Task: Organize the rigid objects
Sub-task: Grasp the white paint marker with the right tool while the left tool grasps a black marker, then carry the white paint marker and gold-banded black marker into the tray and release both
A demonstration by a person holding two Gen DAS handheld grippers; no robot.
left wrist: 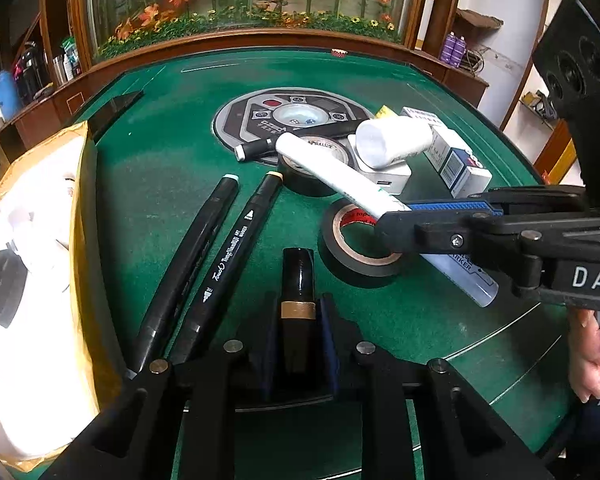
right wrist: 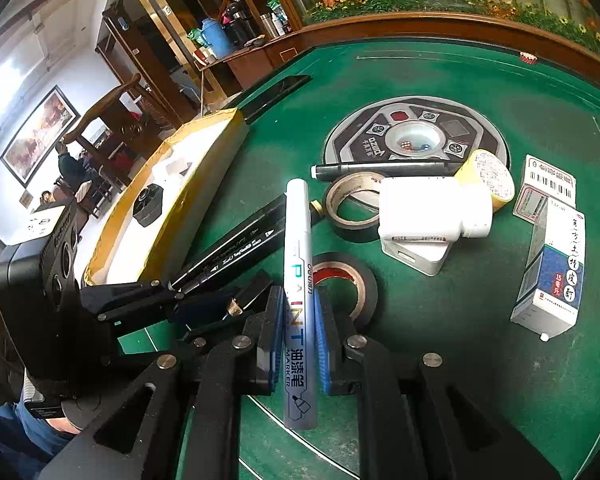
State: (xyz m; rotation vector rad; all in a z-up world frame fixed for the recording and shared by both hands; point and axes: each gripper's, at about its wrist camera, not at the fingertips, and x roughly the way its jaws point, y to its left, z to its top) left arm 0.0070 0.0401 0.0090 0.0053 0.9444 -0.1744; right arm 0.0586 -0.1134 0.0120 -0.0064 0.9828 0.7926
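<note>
Right gripper (right wrist: 298,344): fingers clamped on silver paint marker (right wrist: 298,264), raised above green worktop (right wrist: 480,360) over red-cored tape roll (right wrist: 346,280). Left gripper (left wrist: 298,344): fingers closed around black gold-banded tube (left wrist: 298,292), just beside two black art markers (left wrist: 228,268). Yellow box (right wrist: 180,216) at left.

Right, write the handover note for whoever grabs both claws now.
Left claw: shut on black tube with gold band, low over the green table.
Right claw: shut on silver paint marker, lifted above the tape roll.
Gold-rimmed box holds one black item.
Left: two black art markers, tape rolls, white bottle, cartons.
</note>
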